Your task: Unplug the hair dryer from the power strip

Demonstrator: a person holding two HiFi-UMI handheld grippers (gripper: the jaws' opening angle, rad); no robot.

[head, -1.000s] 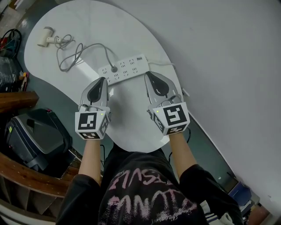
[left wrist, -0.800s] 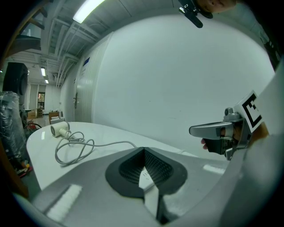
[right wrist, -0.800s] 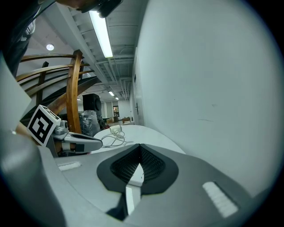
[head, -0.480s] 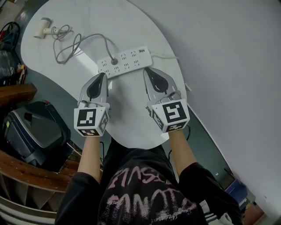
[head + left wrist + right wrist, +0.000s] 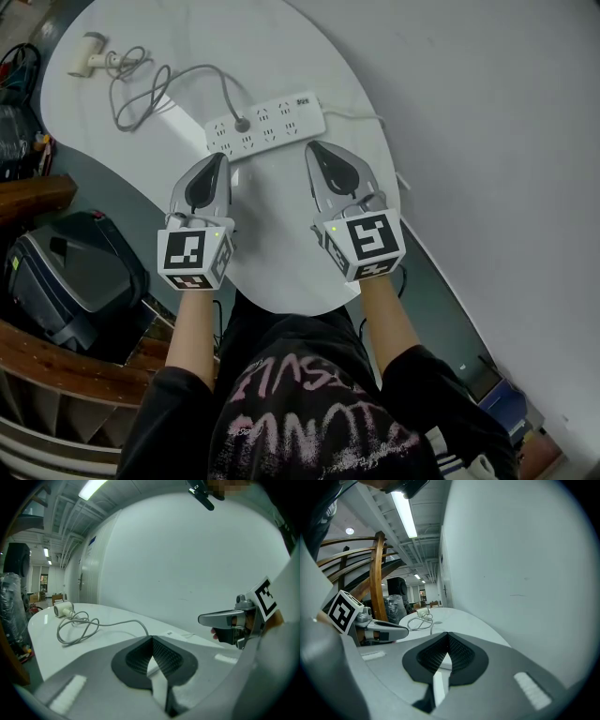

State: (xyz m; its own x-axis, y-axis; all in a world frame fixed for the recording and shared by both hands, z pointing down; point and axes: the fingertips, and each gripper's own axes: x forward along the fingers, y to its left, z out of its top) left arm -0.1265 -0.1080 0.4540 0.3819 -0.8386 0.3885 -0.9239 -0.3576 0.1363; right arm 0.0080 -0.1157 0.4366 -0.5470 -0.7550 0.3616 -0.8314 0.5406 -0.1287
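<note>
Both the left tool (image 5: 221, 159) and right tool (image 5: 312, 148) hover closed near the power strip (image 5: 267, 125).

Grey grippers (image 5: 221, 159) (image 5: 313, 148), black-and-white marker cubes (image 5: 192, 258), black pink-lettered shirt (image 5: 309, 403)

My left gripper (image 5: 218, 159) and right gripper (image 5: 311, 148): matt grey plastic shells, black dimpled rubbery pads (image 5: 165, 656). Table (image 5: 277, 225) smooth matt white. Power strip (image 5: 267, 125) white plastic, slight sheen. Cord (image 5: 223, 84) grey, rubbery. Dryer (image 5: 86, 54) cream plastic. Rail (image 5: 377, 573) varnished wood.
</note>
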